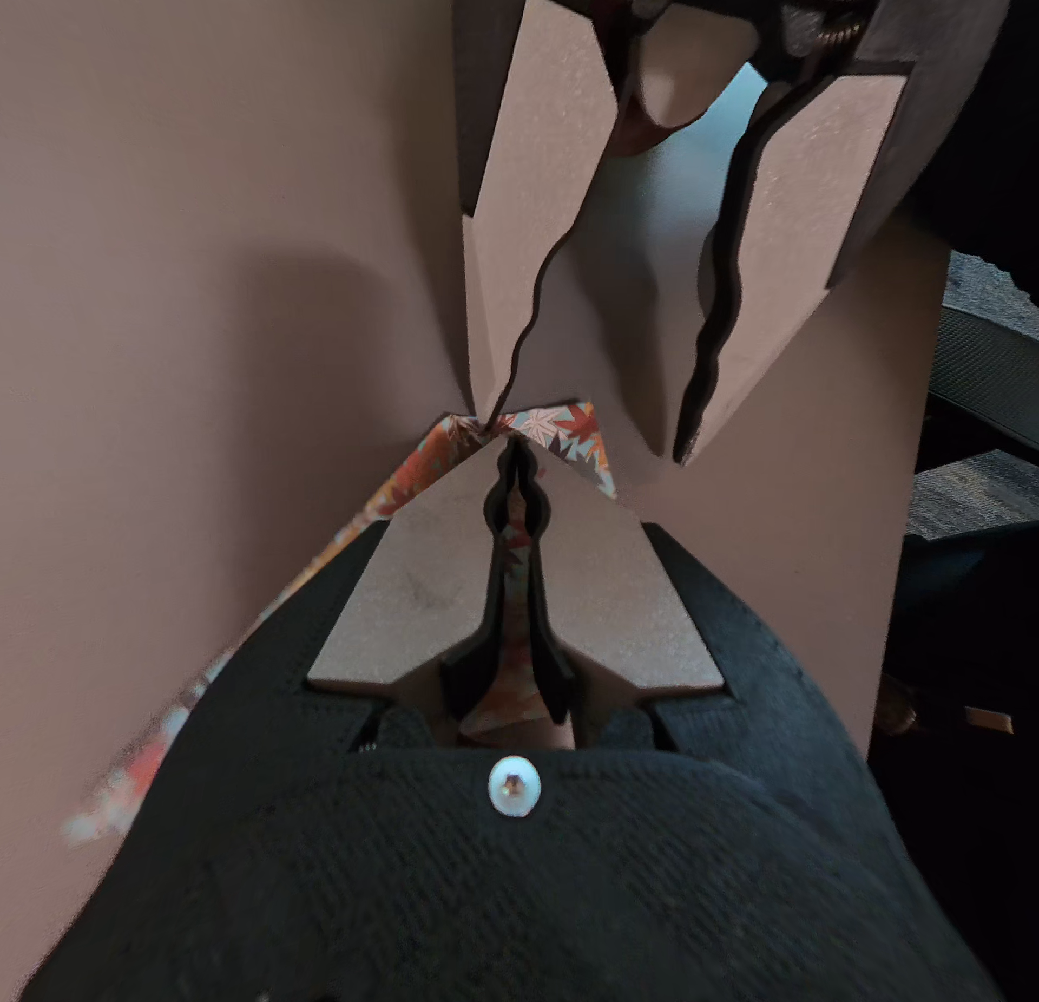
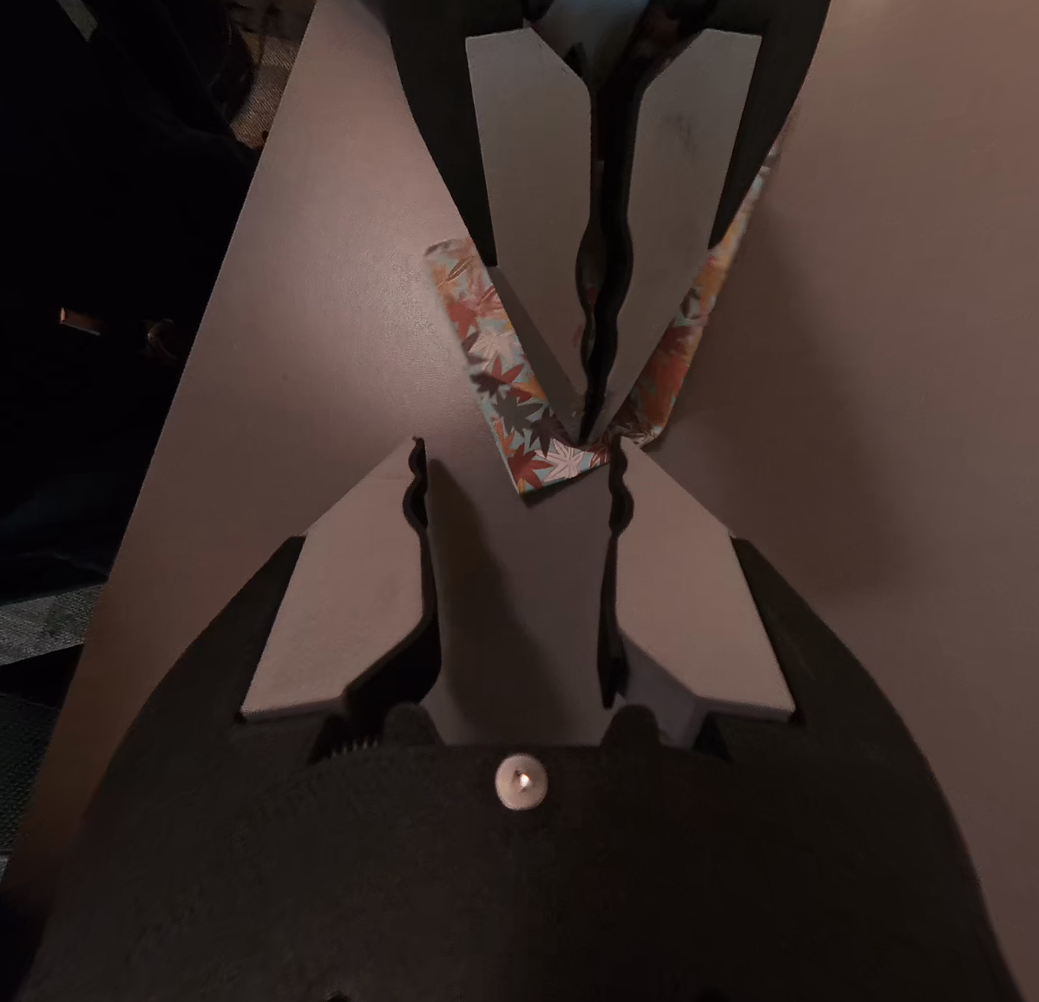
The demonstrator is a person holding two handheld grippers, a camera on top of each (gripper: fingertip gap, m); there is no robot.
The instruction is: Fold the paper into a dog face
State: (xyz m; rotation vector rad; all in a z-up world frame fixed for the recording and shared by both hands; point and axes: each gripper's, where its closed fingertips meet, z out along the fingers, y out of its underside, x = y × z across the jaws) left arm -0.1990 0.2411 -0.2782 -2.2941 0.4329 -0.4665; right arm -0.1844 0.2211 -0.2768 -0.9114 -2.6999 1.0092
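The paper (image 1: 562, 424) has an autumn-leaf print and lies on the beige table (image 1: 168, 356), mostly hidden under my left gripper (image 1: 514, 443). That gripper's jaws are closed, with its tips down on the paper close to its far edge. The print shows through the gaps between the jaws, and I cannot tell if a layer is pinched. My right gripper (image 2: 517, 443) is open and faces the left gripper (image 2: 590, 424). One right fingertip (image 2: 618, 446) touches the paper (image 2: 495, 379) at its edge. The other fingertip (image 2: 416, 446) is over bare table.
The table edge (image 1: 922, 469) runs down the right of the left wrist view, with a dark chair (image 1: 989, 356) and carpet beyond it. In the right wrist view the table (image 2: 337, 300) drops off at the left to dark floor (image 2: 84, 356).
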